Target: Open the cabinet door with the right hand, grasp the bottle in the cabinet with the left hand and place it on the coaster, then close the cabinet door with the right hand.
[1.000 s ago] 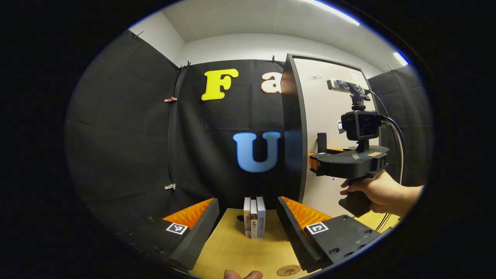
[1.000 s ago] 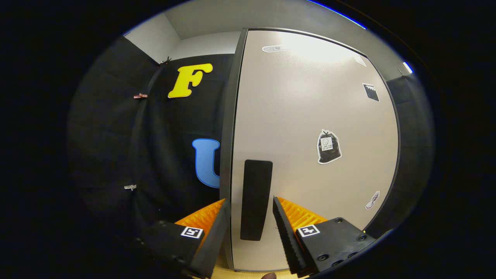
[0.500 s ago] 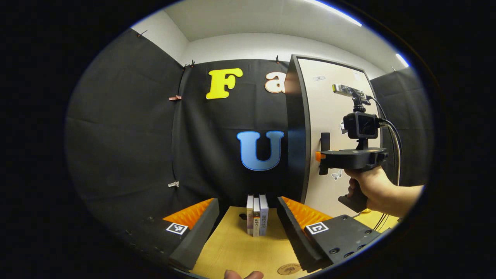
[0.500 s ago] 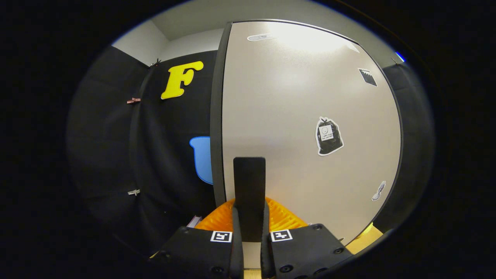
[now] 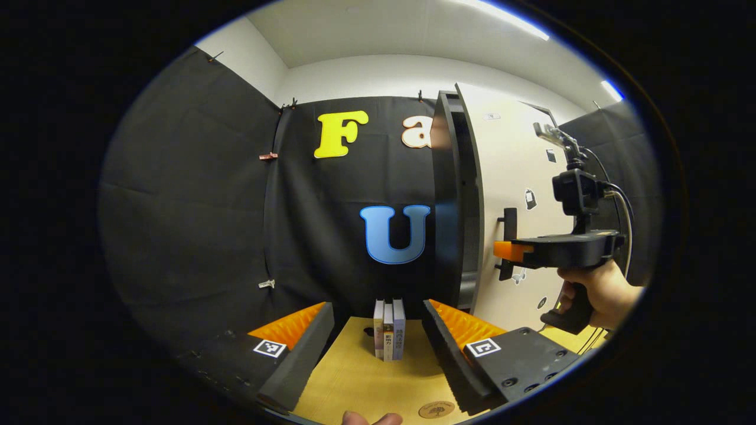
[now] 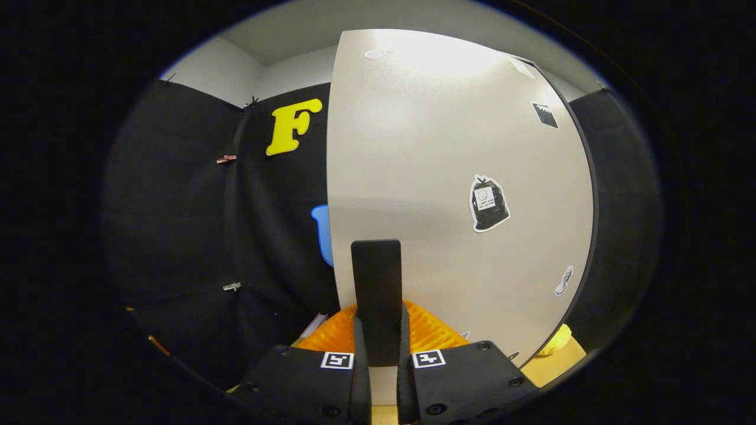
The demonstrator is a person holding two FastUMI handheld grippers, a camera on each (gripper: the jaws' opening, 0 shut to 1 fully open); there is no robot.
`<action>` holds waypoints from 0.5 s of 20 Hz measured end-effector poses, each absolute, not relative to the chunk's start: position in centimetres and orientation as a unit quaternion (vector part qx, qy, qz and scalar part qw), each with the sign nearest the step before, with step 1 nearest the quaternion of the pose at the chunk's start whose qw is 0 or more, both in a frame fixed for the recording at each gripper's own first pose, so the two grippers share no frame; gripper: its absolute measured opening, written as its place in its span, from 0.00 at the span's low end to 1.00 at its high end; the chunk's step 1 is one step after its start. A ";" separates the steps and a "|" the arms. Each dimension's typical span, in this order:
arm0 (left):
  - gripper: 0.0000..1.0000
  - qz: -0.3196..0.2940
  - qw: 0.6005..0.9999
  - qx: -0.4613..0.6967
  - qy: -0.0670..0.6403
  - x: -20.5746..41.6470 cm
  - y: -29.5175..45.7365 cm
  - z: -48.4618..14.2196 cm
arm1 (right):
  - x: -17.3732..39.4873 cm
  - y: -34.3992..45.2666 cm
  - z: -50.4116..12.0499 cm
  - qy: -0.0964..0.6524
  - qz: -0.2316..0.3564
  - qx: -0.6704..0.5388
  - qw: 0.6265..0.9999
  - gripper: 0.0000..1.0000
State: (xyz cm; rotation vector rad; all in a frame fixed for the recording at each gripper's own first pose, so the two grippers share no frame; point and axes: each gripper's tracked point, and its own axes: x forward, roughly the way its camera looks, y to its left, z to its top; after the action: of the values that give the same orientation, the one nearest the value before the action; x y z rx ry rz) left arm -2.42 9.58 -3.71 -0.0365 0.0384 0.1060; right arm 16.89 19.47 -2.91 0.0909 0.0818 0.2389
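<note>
Beige cabinet door (image 6: 449, 177) now stands ajar: a second ago it sat flush in its dark frame, and now its left edge has swung clear toward you, with a dark gap open behind it in the left gripper view. So step one of the task is underway, not finished; I judge the opening too narrow yet for your other hand to pass.

Your right hand-held gripper (image 6: 378, 348) has gone from spread either side of the black handle (image 6: 376, 283) to pinching it, both fingers pressed on its lower part. From the left gripper view you see the same thing side-on: right hand-held gripper (image 5: 502, 251) at the handle (image 5: 509, 224), your hand (image 5: 596, 289) on the grip, pulled farther out than half a second back.

Wooden surface (image 5: 354, 378) is unchanged. Three books (image 5: 388, 330) stand upright at its far end. Your left hand-held gripper (image 5: 378, 348) is spread wide, holding nothing, hovering low over the surface and has hardly shifted.

Coaster (image 5: 436, 409) lies near the front edge, just beside the left hand-held gripper's right finger (image 5: 455, 348), bare.

Bottle: not visible yet, presumably inside the cabinet behind the door. Keep the pull going before you reach in.
</note>
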 end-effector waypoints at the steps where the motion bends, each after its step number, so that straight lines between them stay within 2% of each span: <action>1: 0.95 0.053 0.998 -0.019 0.019 -2.7 9.3 -3.6 | 16.0 19.3 -2.8 0.041 0.124 0.047 0.990 0.21; 10: 0.95 0.053 0.998 -0.020 0.014 -4.2 6.5 -2.7 | 12.3 17.5 -2.1 0.044 0.150 0.072 0.985 0.21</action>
State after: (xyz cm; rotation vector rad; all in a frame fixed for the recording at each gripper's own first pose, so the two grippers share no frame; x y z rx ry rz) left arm -4.21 6.46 -2.71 -0.0404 0.0274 0.1052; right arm 12.33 17.49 -2.08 0.1445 0.0892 0.3021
